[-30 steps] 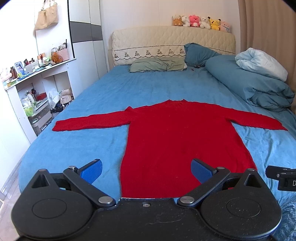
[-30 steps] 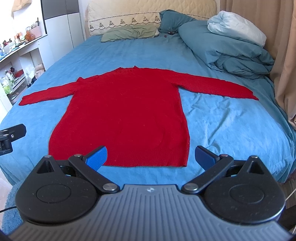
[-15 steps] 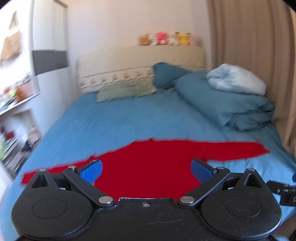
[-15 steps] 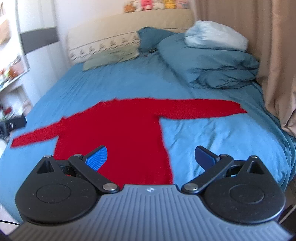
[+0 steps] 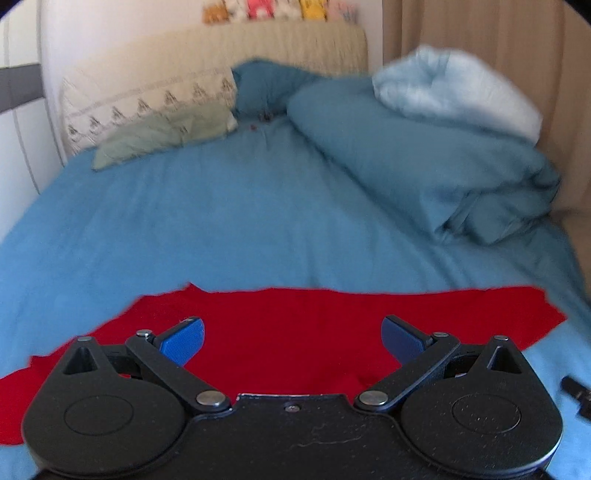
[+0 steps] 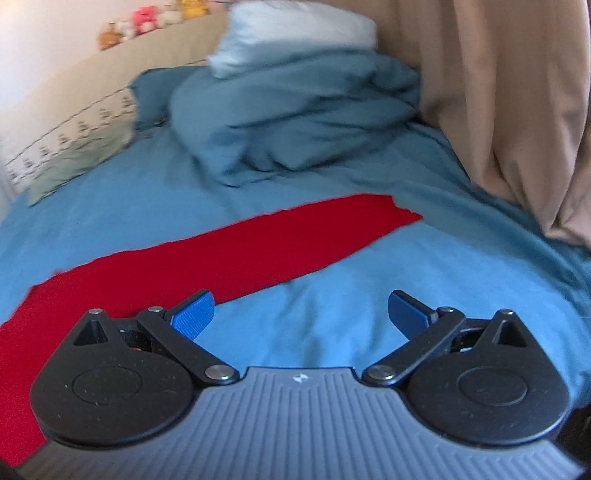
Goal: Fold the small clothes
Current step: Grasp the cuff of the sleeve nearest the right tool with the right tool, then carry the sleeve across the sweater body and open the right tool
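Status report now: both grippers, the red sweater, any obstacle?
Left gripper open, over the red sweater. Right gripper open, near the sleeve, holding nothing. Sweater flat on the bed, unfolded. Nothing in the way.

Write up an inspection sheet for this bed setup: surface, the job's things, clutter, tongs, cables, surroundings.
Surface: blue bedsheet, lightly wrinkled.
Job's things: red sweater lying flat, unfolded; its sleeve stretched out toward the curtain side.
Clutter: heaped blue duvet with a pale blanket on top; green pillow.
Tongs: left tongs open above the sweater; right tongs open near the sleeve; neither holds anything.
Cables: nothing seen.
Surroundings: beige curtain, headboard with plush toys; views blurred.
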A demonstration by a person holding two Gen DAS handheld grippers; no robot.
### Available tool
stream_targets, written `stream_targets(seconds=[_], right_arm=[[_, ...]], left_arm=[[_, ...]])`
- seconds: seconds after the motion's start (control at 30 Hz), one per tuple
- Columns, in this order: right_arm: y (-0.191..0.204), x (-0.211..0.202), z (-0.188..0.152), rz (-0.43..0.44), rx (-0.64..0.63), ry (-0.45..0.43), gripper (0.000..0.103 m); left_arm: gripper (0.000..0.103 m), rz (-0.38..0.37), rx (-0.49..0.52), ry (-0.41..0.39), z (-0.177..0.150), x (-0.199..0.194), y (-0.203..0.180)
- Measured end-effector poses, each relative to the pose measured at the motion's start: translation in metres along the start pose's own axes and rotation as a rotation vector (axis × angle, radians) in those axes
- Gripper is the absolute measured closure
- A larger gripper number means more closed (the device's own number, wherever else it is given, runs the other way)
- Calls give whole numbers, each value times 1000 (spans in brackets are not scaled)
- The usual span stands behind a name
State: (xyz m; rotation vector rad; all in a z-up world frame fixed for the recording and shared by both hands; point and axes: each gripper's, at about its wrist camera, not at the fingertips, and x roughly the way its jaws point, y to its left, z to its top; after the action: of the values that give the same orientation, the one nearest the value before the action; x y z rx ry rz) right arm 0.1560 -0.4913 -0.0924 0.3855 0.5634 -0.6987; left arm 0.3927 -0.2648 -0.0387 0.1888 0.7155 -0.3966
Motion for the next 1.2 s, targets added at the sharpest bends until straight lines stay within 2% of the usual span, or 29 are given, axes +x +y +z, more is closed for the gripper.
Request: stream_targets(seconds=[0.13, 0.27, 0.4, 0.47, 0.53, 0.57, 0.6, 0.63, 0.67, 0.7, 0.8, 0.9, 1.0, 1.2], right_arm=[[-19, 61, 0, -23, 54, -24, 0], [-35, 109, 4, -37, 98, -22, 0], [-42, 142, 12, -58, 130, -31, 8], [-41, 153, 16, -79, 121, -35, 15], [-40, 163, 22, -108, 111, -26, 32], [-39, 167, 25, -124, 100, -22, 35], [-37, 171, 28, -145, 81, -16, 46], [-36, 174, 30, -160, 67, -9, 61], [-35, 176, 33, -163, 58, 0, 69], [-33, 176, 36, -160, 53, 4, 81], [-23, 168, 47, -159, 44, -2, 82], [-4, 150, 63, -100, 56, -27, 82], [32, 127, 87, -2, 29, -62, 82], [156, 76, 120, 281, -91, -131, 82]], left_arm=[[0, -17, 2, 117, -10, 66, 0], [0, 3, -55, 227, -21, 120, 8], [0, 28, -76, 308, -29, 161, 6], [0, 30, -103, 350, -33, 177, 6], [0, 41, -107, 343, -36, 181, 7], [0, 48, -104, 340, -36, 181, 6], [0, 54, -102, 345, -36, 181, 5], [0, 60, -97, 348, -37, 181, 4], [0, 63, -96, 350, -36, 182, 3], [0, 65, -96, 354, -36, 181, 3], [0, 55, -99, 369, -32, 183, 2], [0, 33, -116, 376, -23, 187, 13], [0, 35, -125, 362, -16, 173, 26], [0, 78, -175, 318, -6, 118, 95]])
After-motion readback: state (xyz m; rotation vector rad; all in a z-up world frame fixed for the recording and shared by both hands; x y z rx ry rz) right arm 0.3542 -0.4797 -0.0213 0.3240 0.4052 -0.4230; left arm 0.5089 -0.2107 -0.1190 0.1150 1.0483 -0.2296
